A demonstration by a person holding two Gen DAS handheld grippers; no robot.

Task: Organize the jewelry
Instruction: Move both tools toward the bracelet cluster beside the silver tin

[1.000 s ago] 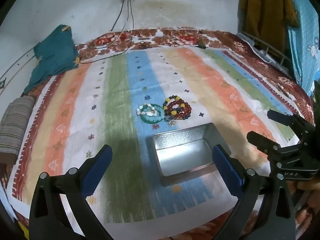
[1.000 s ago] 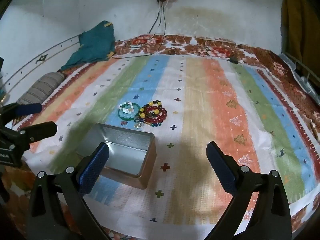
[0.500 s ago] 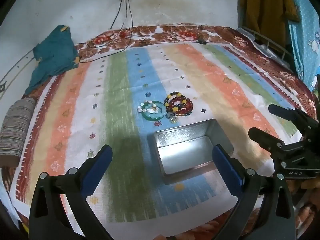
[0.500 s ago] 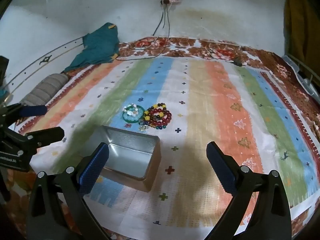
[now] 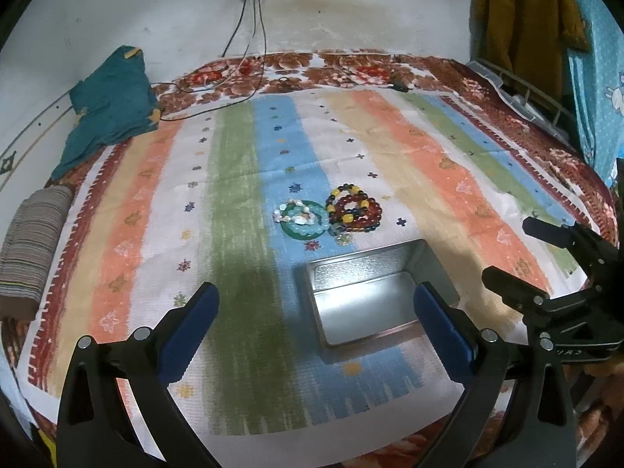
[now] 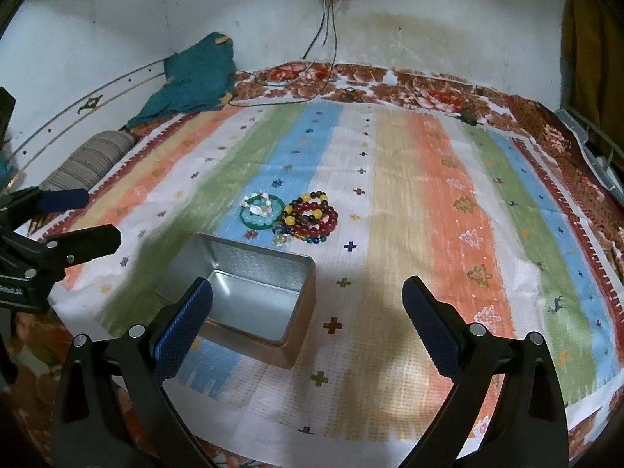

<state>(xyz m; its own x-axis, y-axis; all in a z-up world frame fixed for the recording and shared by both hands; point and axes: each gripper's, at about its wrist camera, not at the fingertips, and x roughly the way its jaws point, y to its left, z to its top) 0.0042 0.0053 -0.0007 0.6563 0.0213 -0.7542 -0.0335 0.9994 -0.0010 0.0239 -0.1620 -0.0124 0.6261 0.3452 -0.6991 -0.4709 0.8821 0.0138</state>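
An open silver tin box (image 5: 370,292) (image 6: 249,292) sits empty on the striped cloth. Just beyond it lie a green bead bracelet with pale shells (image 5: 302,218) (image 6: 260,209) and a pile of red, yellow and dark bead bracelets (image 5: 354,210) (image 6: 312,218), with a small clear charm (image 5: 343,237) (image 6: 281,238) between them and the box. My left gripper (image 5: 316,323) hovers open, low and near the box's front. My right gripper (image 6: 308,319) is open too, to the right of the box. Nothing is held.
The striped cloth (image 5: 448,179) covers a bed with a floral border. A teal garment (image 5: 109,109) and a striped roll (image 5: 31,249) lie at the left. Cables (image 5: 249,50) hang from a wall socket. Hanging clothes (image 5: 522,19) and a rack stand at the right.
Both grippers have drawn back and risen slightly, so the box and bracelets sit a little lower and farther in view. Both stay open.
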